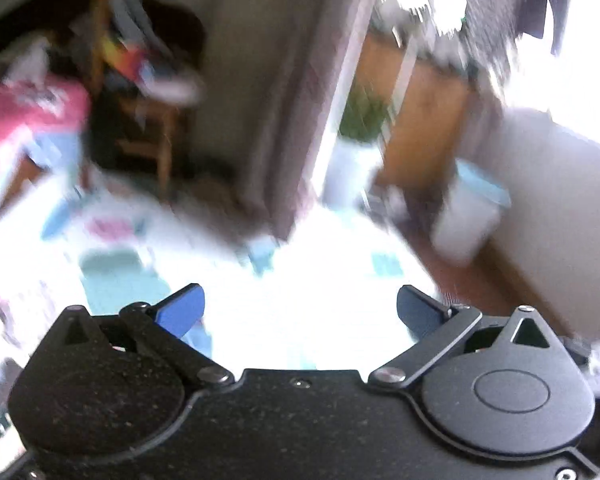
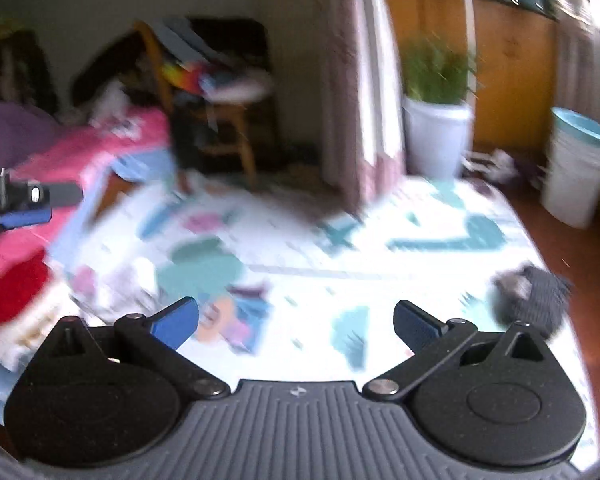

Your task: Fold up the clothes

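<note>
Right wrist view: a wide white play mat printed with teal and pink shapes [image 2: 380, 248] covered the floor, blurred by motion. At its left edge sat a low surface draped in pink cloth [image 2: 100, 140], with a red garment [image 2: 16, 292] lying on it and a purple one [image 2: 12, 128] heaped behind; whether either was folded I could not tell. A dark knitted bundle [image 2: 536, 300] lay alone on the mat's right side. Beyond stood a wooden chair piled with clothes [image 2: 216, 80], a white pot of green plant [image 2: 436, 136] and a white bucket with a blue rim [image 2: 580, 168].

The right gripper [image 2: 296, 320] hovered above the mat, blue pads spread wide, holding nothing. The left gripper [image 1: 300, 308] was likewise parted and empty, raised and aimed across the room.

I judged that both tools were between grasps. Folding any garment would call for lowering a gripper to a cloth edge and closing on it.
</note>
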### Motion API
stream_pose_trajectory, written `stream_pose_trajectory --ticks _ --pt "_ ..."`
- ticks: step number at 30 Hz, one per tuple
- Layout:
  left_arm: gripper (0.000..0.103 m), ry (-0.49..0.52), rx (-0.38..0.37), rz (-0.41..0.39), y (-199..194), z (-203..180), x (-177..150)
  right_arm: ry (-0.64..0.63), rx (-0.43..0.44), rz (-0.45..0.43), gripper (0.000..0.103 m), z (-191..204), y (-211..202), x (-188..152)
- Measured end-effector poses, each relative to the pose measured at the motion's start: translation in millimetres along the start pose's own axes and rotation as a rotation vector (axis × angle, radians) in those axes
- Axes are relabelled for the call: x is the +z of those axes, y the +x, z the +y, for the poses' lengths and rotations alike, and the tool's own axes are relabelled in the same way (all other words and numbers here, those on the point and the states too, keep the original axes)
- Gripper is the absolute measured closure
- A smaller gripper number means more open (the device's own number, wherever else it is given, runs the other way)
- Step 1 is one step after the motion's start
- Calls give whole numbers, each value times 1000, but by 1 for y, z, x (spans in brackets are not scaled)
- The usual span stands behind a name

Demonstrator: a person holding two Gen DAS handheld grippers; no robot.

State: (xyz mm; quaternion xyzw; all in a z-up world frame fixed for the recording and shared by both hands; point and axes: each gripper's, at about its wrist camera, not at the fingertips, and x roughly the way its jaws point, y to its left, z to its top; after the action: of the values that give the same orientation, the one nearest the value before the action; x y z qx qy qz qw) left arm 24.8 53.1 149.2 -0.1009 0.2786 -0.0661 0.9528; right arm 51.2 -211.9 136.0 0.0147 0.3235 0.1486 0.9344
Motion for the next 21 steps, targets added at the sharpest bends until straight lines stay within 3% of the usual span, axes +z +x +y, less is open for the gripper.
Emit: stream_pose_trajectory --ticks 4,9,15,21 --pt "0 132 66 128 40 -42 -57 22 -46 58 0 -10 19 -23" --pt "0 31 66 264 76 -47 -96 50 -103 131 0 -22 43 -51" --pt "0 84 149 285 103 -71 -99 84 -169 215 0 -37 69 -83" --pt "0 113 159 300 104 -78 -96 131 -175 252 0 -52 69 -93"
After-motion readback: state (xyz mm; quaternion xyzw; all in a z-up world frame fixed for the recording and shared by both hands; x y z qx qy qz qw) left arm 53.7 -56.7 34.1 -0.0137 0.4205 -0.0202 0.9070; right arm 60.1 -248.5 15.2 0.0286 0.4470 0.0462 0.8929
